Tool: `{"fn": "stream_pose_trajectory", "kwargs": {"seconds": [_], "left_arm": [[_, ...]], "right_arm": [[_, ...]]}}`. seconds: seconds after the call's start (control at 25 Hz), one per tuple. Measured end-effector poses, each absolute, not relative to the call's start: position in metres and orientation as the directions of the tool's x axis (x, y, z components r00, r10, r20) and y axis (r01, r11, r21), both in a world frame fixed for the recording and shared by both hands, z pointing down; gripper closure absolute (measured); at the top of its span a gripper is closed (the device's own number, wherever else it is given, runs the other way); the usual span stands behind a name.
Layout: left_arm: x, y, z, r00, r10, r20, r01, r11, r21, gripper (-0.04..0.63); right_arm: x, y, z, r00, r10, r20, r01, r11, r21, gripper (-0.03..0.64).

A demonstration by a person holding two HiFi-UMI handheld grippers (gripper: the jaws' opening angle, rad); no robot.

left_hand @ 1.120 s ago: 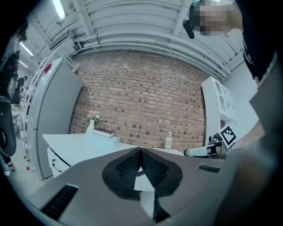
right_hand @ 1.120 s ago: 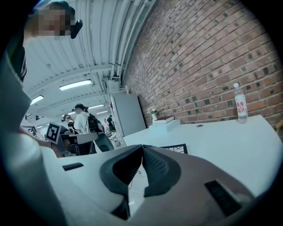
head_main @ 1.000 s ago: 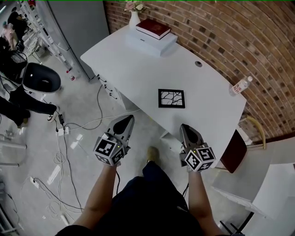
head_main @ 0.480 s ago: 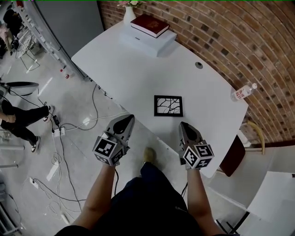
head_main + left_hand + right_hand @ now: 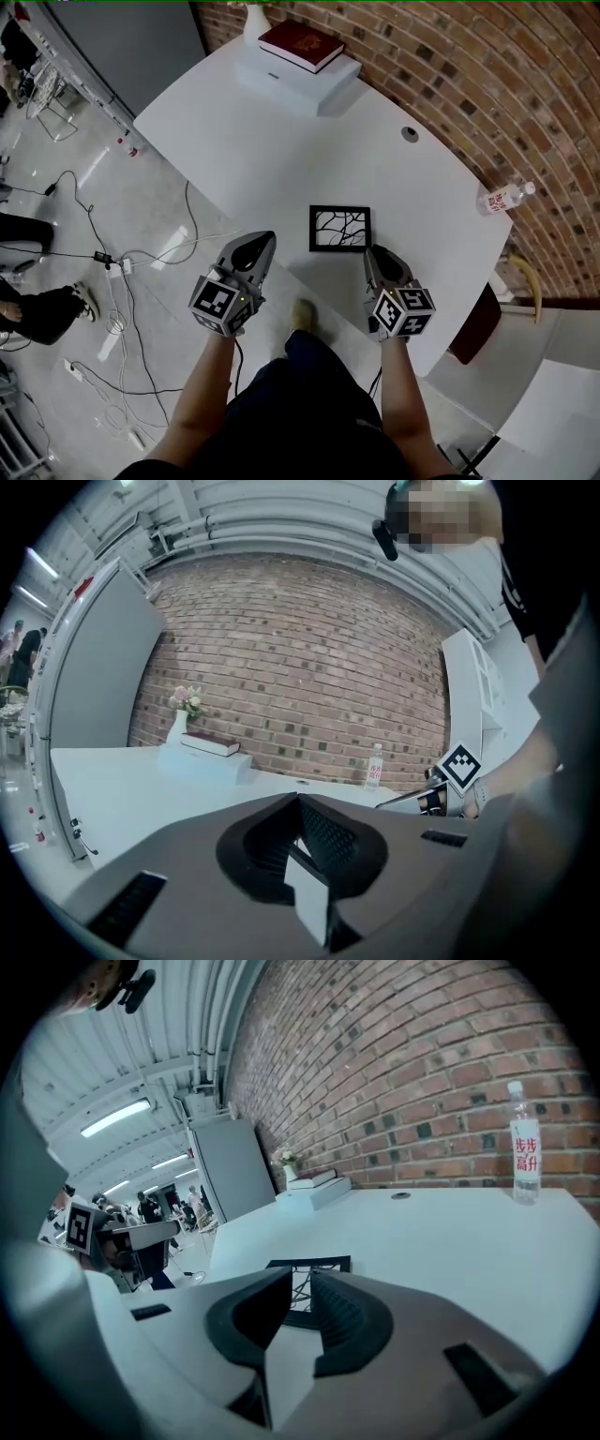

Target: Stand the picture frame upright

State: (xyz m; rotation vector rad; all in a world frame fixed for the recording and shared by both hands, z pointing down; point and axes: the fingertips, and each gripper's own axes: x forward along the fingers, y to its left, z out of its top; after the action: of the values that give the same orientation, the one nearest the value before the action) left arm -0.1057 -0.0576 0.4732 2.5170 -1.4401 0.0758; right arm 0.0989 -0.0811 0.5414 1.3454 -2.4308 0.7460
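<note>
step: approach | picture frame (image 5: 339,229) lies flat on the table (image 5: 281,141), by its near edge | right gripper (image 5: 376,256): jaws just been opening, nothing between them (frame just beyond) | left gripper (image 5: 255,246): clenched, empty | you: pinch the near rail, tip up slowly

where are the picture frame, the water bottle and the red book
picture frame (image 5: 339,229), head view, middle of the artwork
water bottle (image 5: 503,198), head view, on its label
red book (image 5: 300,44), head view, middle of the cover
</note>
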Motion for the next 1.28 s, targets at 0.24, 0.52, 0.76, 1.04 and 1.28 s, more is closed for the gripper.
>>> {"fn": "stream_pose_trajectory", "kwargs": {"seconds": [0.24, 0.52, 0.76, 1.04, 1.28], "left_arm": [[-0.102, -0.08, 0.48, 0.517, -0.837, 0.179, -0.853, -0.488, 0.185, 0.591], [-0.093, -0.1, 0.486, 0.53, -0.827, 0.189, -0.846, -0.5, 0.184, 0.591], [-0.082, -0.111, 0.49, 0.549, -0.814, 0.188, -0.834, -0.519, 0.189, 0.591], [-0.07, -0.117, 0.498, 0.583, -0.787, 0.204, -0.812, -0.554, 0.182, 0.591], [-0.059, -0.129, 0.5, 0.642, -0.737, 0.214, -0.767, -0.613, 0.189, 0.591]], "right_arm": [[0.105, -0.101, 0.565, -0.506, -0.684, 0.526, -0.863, 0.403, -0.305, 0.525], [0.108, -0.115, 0.583, -0.494, -0.659, 0.567, -0.869, 0.386, -0.309, 0.525], [0.109, -0.119, 0.594, -0.497, -0.639, 0.586, -0.867, 0.383, -0.318, 0.512], [0.104, -0.122, 0.602, -0.499, -0.625, 0.6, -0.866, 0.379, -0.325, 0.488], [0.104, -0.125, 0.607, -0.455, -0.621, 0.638, -0.89, 0.343, -0.3, 0.488]]}}
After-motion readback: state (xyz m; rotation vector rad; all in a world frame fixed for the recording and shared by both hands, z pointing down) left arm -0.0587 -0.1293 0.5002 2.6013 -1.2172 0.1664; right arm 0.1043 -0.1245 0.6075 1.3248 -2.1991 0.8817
